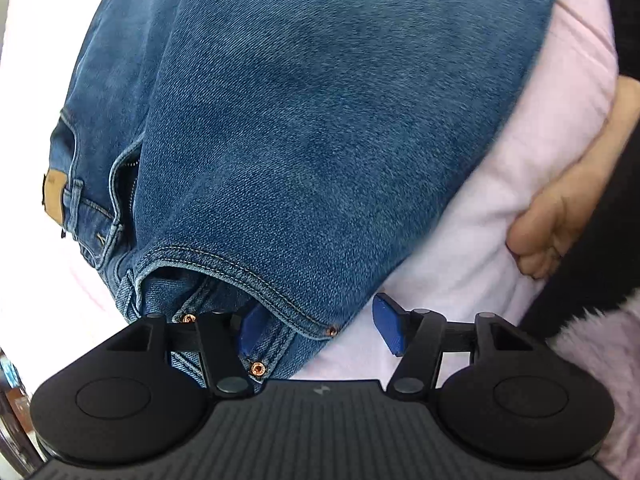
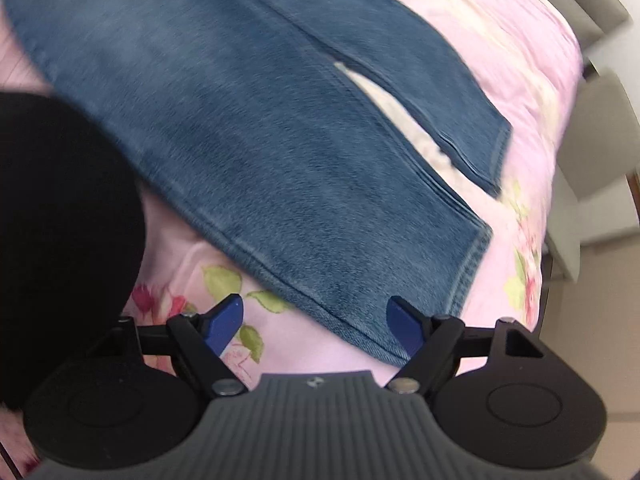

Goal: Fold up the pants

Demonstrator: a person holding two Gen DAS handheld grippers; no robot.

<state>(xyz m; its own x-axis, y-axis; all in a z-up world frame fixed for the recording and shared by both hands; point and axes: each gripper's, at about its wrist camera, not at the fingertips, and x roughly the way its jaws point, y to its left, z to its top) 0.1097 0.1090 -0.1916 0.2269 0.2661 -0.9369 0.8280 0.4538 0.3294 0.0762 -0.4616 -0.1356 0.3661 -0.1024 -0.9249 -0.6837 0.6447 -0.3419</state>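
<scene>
Left wrist view: blue jeans (image 1: 320, 120) lie on a pink bedspread (image 1: 460, 264), waistband end nearest the camera. The left gripper (image 1: 320, 330) is spread wide; its left finger (image 1: 252, 330) sits at the front pocket opening, and the right finger (image 1: 390, 326) is over bare bedspread beside the denim. Right wrist view: the leg hems (image 2: 460, 248) lie just ahead of the right gripper (image 2: 318, 330), which is released, one finger (image 2: 404, 332) over the hem corner, the other over floral fabric.
</scene>
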